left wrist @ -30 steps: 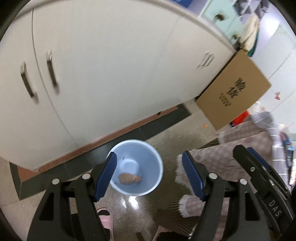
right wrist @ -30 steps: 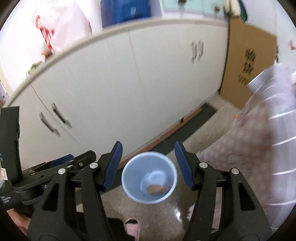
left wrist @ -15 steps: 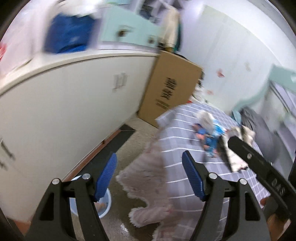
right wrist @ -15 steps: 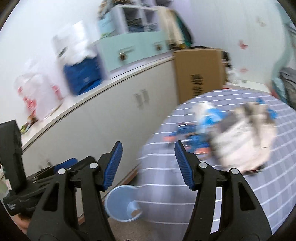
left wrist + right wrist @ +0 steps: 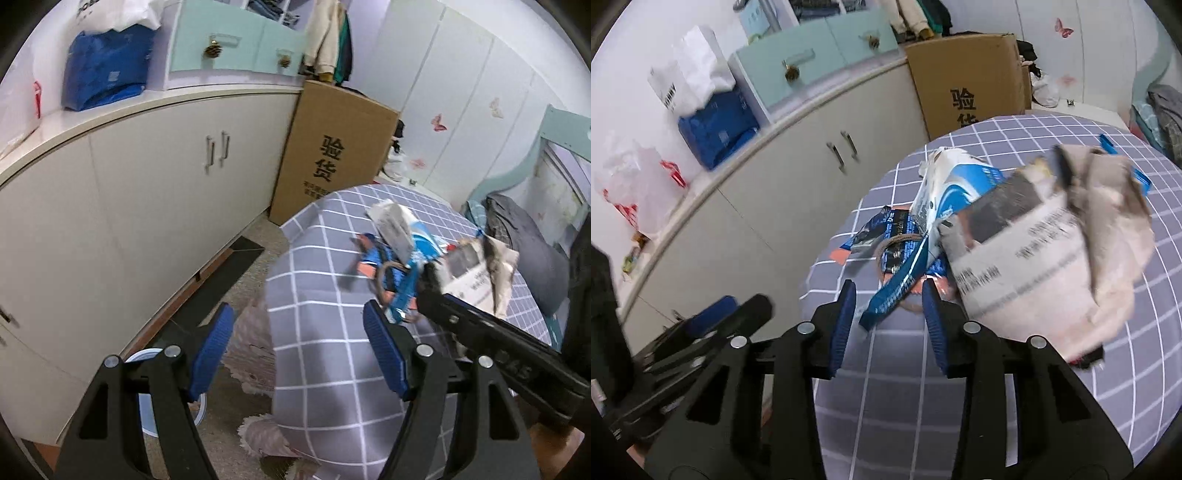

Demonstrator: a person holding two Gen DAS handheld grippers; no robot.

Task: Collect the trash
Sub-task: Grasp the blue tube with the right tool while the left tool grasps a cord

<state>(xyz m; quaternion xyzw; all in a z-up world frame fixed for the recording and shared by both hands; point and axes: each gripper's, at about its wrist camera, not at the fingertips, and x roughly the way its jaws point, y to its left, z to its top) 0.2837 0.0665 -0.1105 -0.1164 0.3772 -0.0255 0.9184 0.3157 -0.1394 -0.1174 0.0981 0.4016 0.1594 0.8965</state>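
A pile of trash lies on the round table with the grey checked cloth (image 5: pixel 1071 376): a crumpled newspaper (image 5: pixel 1045 251), a white and blue packet (image 5: pixel 955 186), and dark blue wrappers (image 5: pixel 899 284). My right gripper (image 5: pixel 888 319) is open, its jaws either side of the near end of a blue wrapper. My left gripper (image 5: pixel 297 347) is open and empty, over the table's left edge (image 5: pixel 295 295). The pile also shows in the left wrist view (image 5: pixel 402 254). The light blue bin (image 5: pixel 147 406) stands on the floor, mostly hidden behind my left finger.
White cabinets (image 5: pixel 140 206) run along the left. A tall cardboard box (image 5: pixel 332 155) stands behind the table. A blue bag (image 5: pixel 103 70) and plastic bags sit on the counter. A bed with dark clothes (image 5: pixel 524 236) is at the right.
Both grippers swung up and right from over the bin to the table. The trash pile came into view, and the right gripper now straddles a blue wrapper.
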